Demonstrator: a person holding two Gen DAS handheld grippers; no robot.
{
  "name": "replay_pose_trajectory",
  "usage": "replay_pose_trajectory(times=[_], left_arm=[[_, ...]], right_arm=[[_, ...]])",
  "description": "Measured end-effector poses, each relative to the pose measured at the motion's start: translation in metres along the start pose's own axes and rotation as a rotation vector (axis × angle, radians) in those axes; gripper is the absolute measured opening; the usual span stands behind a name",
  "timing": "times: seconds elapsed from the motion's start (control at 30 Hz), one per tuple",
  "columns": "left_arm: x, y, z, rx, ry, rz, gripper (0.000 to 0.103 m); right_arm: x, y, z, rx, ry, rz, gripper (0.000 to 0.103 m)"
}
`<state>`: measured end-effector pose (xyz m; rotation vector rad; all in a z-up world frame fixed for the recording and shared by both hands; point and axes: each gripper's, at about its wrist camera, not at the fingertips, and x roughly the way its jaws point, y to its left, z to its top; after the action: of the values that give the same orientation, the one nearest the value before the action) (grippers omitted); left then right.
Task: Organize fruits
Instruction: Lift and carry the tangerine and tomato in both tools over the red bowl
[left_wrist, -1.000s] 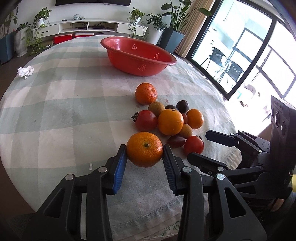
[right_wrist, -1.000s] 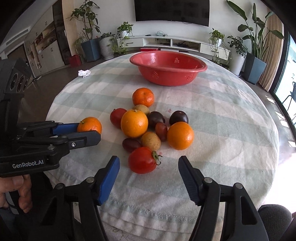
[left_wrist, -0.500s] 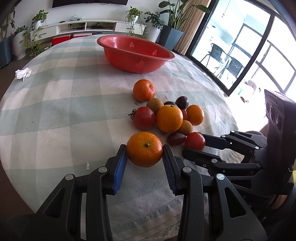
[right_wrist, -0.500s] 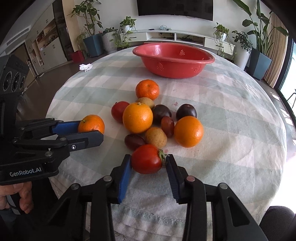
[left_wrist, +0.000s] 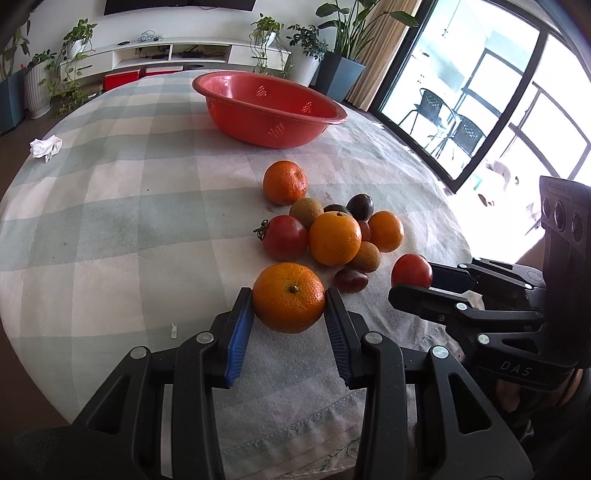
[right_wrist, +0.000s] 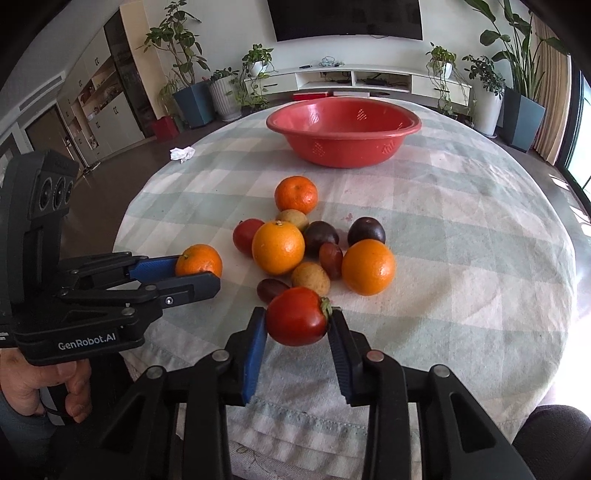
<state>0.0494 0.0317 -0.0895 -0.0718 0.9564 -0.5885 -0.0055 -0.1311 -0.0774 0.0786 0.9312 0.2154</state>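
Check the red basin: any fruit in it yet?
Empty as far as visible: the red basin shows bare inner walls. Its floor is hidden behind the near rim.

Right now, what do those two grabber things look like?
Both are black plastic with silver rivets. Each tool has two fingers lined with ribbed blue pads. The left tool says "GenRobot.AI" in white on its body; the right tool shows "DAS". Each has a dark block with three round lenses on top.

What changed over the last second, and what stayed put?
The right gripper has just closed its jaws on the tomato, which now sits between its pads. The left gripper stays clamped on the orange. The remaining fruit and red basin are unmoved.
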Motion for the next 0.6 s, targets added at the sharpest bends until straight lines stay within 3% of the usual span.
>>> replay_pose_trajectory(times=[0.13, 0.3, 0.47, 0.6], left_arm=[[-0.006, 0.003, 0.006, -0.022, -0.012, -0.030, 0.037], [-0.019, 0.010, 0.033, -0.007, -0.046, -0.003, 0.036], [-0.036, 0.016, 0.093, 0.057, -0.120, 0.053, 0.037], [-0.028, 0.012, 0.152, 0.129, -0.131, 0.076, 0.037]], right_arm=[[-0.013, -0.021, 0.010, 0.044, -0.035, -0.001, 0.036], [-0.033, -0.064, 0.038, 0.104, -0.103, -0.051, 0.036], [-0.045, -0.094, 0.084, 0.130, -0.173, -0.052, 0.036], [-0.038, -0.096, 0.130, 0.108, -0.210, -0.015, 0.036]])
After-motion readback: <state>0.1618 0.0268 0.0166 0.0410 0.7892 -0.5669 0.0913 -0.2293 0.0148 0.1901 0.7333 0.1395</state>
